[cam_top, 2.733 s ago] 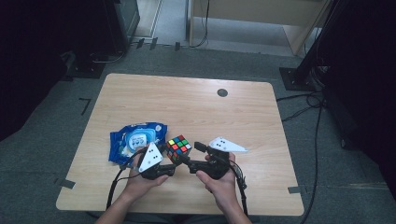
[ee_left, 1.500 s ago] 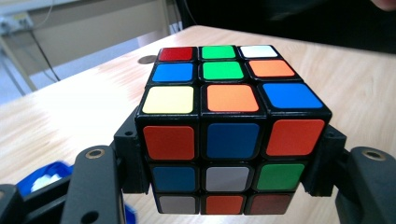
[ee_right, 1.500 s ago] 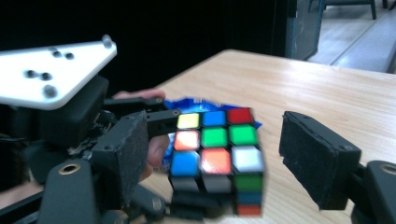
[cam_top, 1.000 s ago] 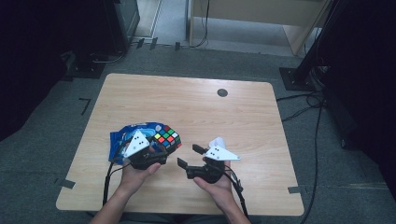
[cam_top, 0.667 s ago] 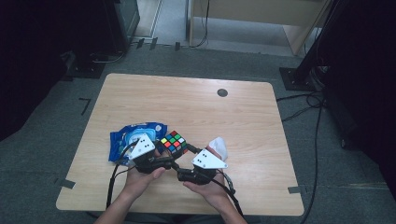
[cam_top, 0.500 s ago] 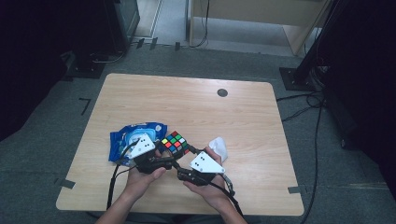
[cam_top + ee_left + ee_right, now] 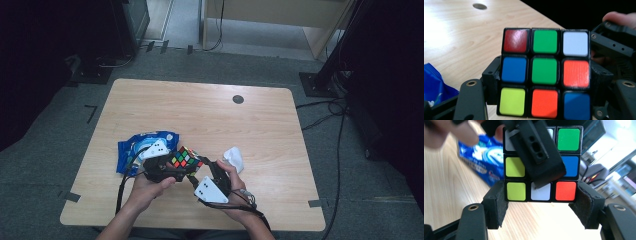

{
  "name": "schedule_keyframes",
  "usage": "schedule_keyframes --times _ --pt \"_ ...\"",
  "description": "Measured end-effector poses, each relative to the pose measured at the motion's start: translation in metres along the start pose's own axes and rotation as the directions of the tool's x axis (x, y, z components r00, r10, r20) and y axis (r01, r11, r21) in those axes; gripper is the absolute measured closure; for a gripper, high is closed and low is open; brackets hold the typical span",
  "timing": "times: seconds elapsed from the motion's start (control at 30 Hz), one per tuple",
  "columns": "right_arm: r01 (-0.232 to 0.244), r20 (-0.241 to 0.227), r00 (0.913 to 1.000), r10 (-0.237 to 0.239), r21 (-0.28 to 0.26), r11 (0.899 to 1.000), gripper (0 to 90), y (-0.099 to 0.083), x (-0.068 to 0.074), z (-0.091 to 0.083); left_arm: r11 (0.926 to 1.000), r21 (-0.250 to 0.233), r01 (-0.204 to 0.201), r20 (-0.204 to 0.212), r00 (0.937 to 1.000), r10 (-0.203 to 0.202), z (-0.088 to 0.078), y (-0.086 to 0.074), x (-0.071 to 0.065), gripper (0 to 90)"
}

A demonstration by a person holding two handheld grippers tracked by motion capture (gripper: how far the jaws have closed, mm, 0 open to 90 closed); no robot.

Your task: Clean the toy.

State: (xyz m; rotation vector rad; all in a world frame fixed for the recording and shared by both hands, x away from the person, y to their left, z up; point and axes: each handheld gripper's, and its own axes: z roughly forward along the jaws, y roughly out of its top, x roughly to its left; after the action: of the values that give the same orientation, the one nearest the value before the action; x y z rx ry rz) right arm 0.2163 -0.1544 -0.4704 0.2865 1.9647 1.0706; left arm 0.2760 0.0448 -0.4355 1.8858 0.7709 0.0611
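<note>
A scrambled Rubik's cube (image 7: 185,160) is held just above the table's front middle, between both hands. My left gripper (image 7: 172,169) comes in from the left and is shut on it; in the left gripper view the cube (image 7: 545,75) sits between the two jaws. My right gripper (image 7: 202,172) meets it from the right. In the right gripper view its pads (image 7: 499,205) press on the cube's bottom row (image 7: 541,191), and one jaw of the left gripper lies across the cube's face.
A blue snack packet (image 7: 137,150) lies flat just left of the hands. A crumpled white tissue (image 7: 234,157) rests right of the cube. A small dark hole (image 7: 238,99) marks the table's far side. Cables trail off the front edge.
The left gripper has carried the cube rightward off the blue packet. The right gripper has swung left, tilted over and closed on the cube's other side.
</note>
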Motion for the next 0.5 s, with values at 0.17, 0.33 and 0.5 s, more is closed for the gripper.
schedule_keyframes --times 0.17,0.33,0.5 --pt "0.038 -0.007 0.9993 -0.038 0.016 0.999 34.3 -0.001 0.000 0.000 0.9996 0.002 -0.027 -0.002 0.9996 0.027 0.000 0.000 -0.002 34.1" --pt "-0.130 -0.028 0.9911 0.131 0.014 0.991 31.9 -0.001 -0.005 0.000 0.9973 -0.073 0.001 -0.016 0.9999 -0.002 -0.005 -0.002 0.004 34.3" --pt "-0.396 -0.090 0.9139 0.396 0.018 0.918 34.5 -0.010 -0.015 0.001 0.9754 -0.217 0.036 -0.043 0.9980 -0.047 -0.018 -0.005 0.013 34.3"
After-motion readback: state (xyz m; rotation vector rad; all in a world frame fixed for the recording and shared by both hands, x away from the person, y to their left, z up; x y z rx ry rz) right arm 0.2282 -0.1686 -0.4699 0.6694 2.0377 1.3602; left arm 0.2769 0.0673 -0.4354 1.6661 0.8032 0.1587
